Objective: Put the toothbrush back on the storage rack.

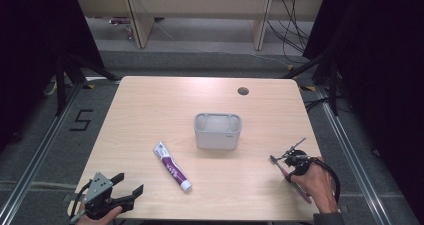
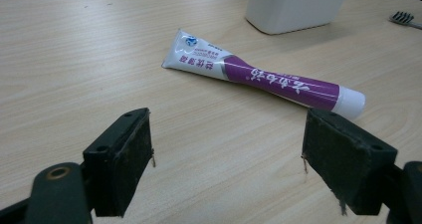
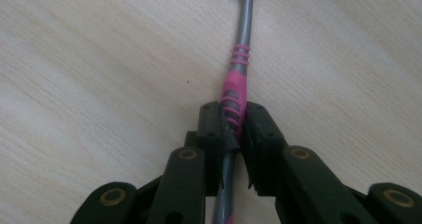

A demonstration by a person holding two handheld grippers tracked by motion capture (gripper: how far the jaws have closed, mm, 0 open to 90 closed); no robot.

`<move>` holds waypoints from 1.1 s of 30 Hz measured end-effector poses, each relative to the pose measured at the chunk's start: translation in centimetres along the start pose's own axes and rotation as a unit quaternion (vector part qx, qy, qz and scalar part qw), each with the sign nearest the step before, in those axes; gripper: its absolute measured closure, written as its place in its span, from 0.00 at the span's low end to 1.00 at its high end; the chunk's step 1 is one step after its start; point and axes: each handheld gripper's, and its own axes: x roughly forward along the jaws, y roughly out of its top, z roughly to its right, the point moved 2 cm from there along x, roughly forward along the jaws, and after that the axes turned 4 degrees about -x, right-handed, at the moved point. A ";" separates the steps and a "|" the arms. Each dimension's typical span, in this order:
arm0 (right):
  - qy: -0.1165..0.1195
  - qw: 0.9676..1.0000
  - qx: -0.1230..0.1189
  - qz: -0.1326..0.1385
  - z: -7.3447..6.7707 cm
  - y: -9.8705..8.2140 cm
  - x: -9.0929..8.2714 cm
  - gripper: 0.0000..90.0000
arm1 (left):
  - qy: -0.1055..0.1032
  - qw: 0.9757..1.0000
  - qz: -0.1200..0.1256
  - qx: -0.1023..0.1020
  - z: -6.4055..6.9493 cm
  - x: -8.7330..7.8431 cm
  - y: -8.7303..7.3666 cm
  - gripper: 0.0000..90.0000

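1. The right claw (image 3: 238, 134) pinches the pink-and-grey toothbrush (image 3: 239, 79) at the pink grip of its handle, near the right front part of the bench (image 1: 150, 100). The brush lies flat on the wood, so the pads close from either side, a hold that probably suits lifting it level.
2. In the high view, the right claw (image 1: 290, 161) sits at the person's right hand (image 1: 315, 182), with the toothbrush (image 1: 278, 164) pointing toward the grey holder (image 1: 217, 131).
3. The holder stands upright and open-topped at the bench's middle, likely the place meant for the brush.
4. The left claw (image 2: 226, 154) is spread wide and holds nothing; it rests low at the front left corner, aimed at the toothpaste tube (image 2: 259, 77) just ahead, perhaps waiting its turn.
5. The tube lies flat, white cap toward the person. Its purple-and-white print carries Chinese characters and a small blue emblem; the writing is too small to read.
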 end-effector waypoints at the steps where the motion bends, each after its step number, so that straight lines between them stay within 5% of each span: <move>1: -0.002 1.000 0.004 -0.003 -0.1 0.1 0.0 0.88 | 0.001 1.000 0.000 0.000 0.0 0.0 0.0 0.21; 21: -0.018 0.999 -0.029 -0.039 -0.5 0.6 0.1 0.91 | 0.005 1.000 -0.001 -0.003 0.0 -0.1 0.0 0.21; 26: -0.019 0.999 -0.035 -0.029 -0.5 0.6 -0.3 0.91 | 0.006 1.000 -0.002 -0.003 0.0 -0.1 0.0 0.21; 33: -0.027 0.999 -0.040 0.020 -0.2 0.5 -1.8 0.91 | 0.005 1.000 -0.002 -0.002 0.0 -0.1 0.0 0.21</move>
